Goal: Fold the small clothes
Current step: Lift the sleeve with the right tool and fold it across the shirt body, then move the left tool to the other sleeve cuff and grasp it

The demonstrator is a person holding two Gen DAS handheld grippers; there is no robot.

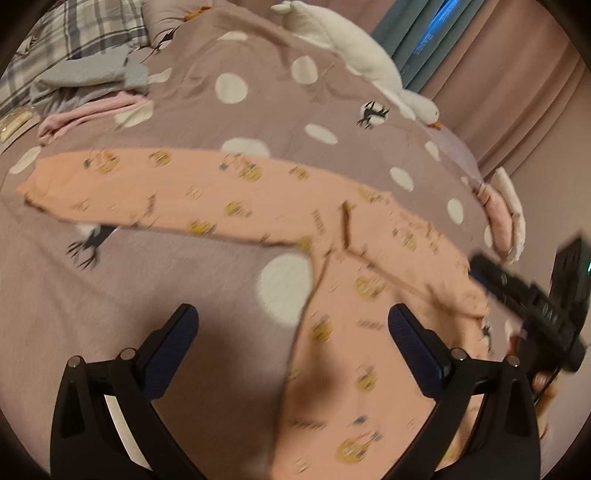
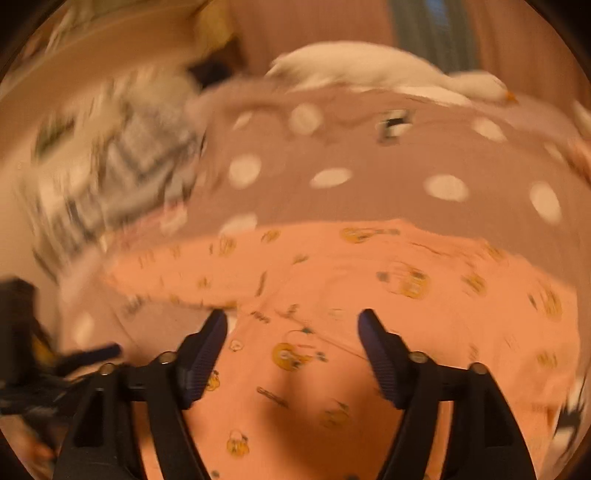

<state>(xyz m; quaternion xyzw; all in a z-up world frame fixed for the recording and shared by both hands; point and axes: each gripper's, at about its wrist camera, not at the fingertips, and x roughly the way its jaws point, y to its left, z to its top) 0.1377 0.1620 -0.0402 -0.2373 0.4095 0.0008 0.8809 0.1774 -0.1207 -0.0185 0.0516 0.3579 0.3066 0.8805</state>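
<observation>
Item: peach printed garment, small, yellow cartoon motifs, lay spread flat on the bed cover, one long part stretched toward the left of the left wrist view, the body of it running down beneath both tools.

Left gripper: jaws spread wide, empty, hovering above the garment's edge and the mauve bed cover with white dots.

Right gripper: jaws spread wide, empty, above the garment's middle; whether the tips touched the cloth could not be told through the blur.

Other pieces on the bed: white goose plush toy along the far edge; grey folded cloth resting on pink folded cloth at far left, well apart from the garment; plaid bedding behind them. Pink curtain beyond the bed.
</observation>
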